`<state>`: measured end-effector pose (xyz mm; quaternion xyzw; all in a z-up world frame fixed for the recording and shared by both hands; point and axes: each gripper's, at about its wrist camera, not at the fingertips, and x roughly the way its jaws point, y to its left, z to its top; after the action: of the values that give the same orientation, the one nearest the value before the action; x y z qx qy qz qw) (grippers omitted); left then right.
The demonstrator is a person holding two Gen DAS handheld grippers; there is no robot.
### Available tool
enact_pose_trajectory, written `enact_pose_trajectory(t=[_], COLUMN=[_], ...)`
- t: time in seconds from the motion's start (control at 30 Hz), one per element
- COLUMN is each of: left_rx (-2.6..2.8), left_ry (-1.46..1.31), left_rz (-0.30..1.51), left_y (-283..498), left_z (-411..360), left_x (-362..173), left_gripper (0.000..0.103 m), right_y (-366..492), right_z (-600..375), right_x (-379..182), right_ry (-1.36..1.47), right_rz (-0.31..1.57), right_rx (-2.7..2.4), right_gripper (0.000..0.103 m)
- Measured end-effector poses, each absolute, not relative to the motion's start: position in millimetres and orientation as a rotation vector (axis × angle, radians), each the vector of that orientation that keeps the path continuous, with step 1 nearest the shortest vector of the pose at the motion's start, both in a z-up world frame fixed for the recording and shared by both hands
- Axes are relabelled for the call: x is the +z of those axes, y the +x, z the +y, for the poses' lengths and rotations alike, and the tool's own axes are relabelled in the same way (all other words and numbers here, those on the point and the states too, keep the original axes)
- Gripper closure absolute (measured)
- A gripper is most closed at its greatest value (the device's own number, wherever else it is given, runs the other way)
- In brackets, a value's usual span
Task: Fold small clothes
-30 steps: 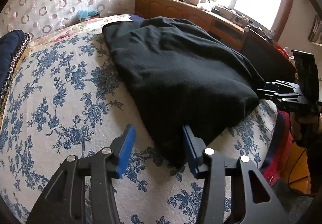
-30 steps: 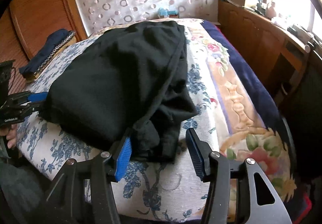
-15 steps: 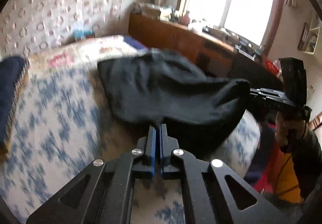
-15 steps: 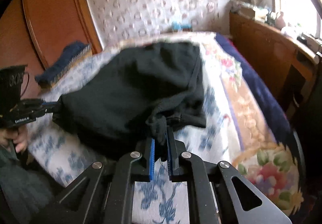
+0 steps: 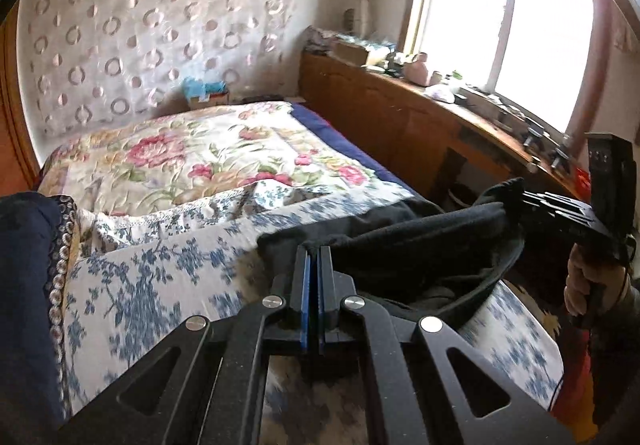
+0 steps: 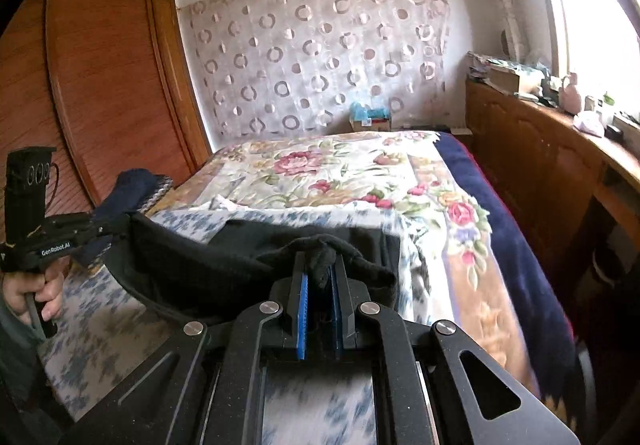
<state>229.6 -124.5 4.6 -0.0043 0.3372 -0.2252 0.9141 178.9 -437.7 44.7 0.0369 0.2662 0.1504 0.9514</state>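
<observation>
A black garment (image 5: 408, 245) hangs stretched between my two grippers above the near end of the bed. My left gripper (image 5: 314, 257) is shut on one near corner of it. My right gripper (image 6: 319, 265) is shut on the other corner, with a bunched knot of black cloth (image 6: 320, 257) between its blue pads. In the left wrist view the right gripper (image 5: 560, 213) shows at the right, holding the cloth's far end. In the right wrist view the left gripper (image 6: 60, 237) shows at the left. The garment's middle sags toward the bed.
The bed has a blue-flowered sheet (image 5: 160, 269) near me and a rose-patterned quilt (image 5: 192, 161) further back. A folded dark blue cloth (image 5: 24, 265) lies at the bed's left edge. A wooden cabinet (image 5: 400, 117) with clutter runs along the window. A wooden wardrobe (image 6: 100, 77) stands left.
Both grippers closed on the garment's near corners and have lifted it off the bed and pulled it toward me. The cloth, flat on the bed a second ago, now hangs between them.
</observation>
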Motion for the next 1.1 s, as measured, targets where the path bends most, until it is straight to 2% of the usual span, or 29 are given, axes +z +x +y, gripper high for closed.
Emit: enact_pose_trajectory(t=[0.43, 0.47, 0.5, 0.53, 0.57, 0.6, 0.77, 1.03, 1.1], left_rx=[-0.411, -0.405, -0.406, -0.417, -0.420, -0.423, -0.484, -0.514, -0.515], left_ry=[0.003, 0.007, 0.007, -0.003, -0.010, -0.017, -0.008, -0.032, -0.034], left_rz=[0.816, 0.819, 0.821, 0.821, 0.823, 0.824, 0.827, 0.906, 0.919], left_y=[303.7, 304.6, 305.5, 304.7, 304.6, 302.3, 284.7, 295.1, 300.0], left_z=[-137.5, -137.4, -135.8, -132.0, -130.0, -127.5, -119.6, -129.7, -132.9], left_x=[-31.8, -32.1, -33.4, -34.4, -34.2, -34.1, -40.1, -63.3, -66.4], left_gripper=[0.100, 0.099, 0.096, 0.091, 0.075, 0.062, 0.041, 0.041, 0.041], right_y=[280.9, 283.2, 282.4, 281.2, 277.6, 267.6, 234.9, 251.0, 258.0], right_z=[-429.2, -428.9, -427.5, -426.0, -425.7, -425.3, -419.2, -402.0, -395.7], right_x=[40.6, 41.3, 44.2, 47.8, 51.3, 55.3, 51.6, 30.2, 28.1], right_ry=[0.074, 0.075, 0.074, 0.069, 0.061, 0.053, 0.010, 0.030, 0.026], right_rz=[0.646, 0.651, 0.651, 0.645, 0.635, 0.623, 0.620, 0.728, 0.750], right_rx=[0.276, 0.267, 0.252, 0.234, 0.217, 0.209, 0.237, 0.236, 0.236], right_gripper=[0.094, 0.089, 0.086, 0.077, 0.068, 0.065, 0.044, 0.041, 0.035])
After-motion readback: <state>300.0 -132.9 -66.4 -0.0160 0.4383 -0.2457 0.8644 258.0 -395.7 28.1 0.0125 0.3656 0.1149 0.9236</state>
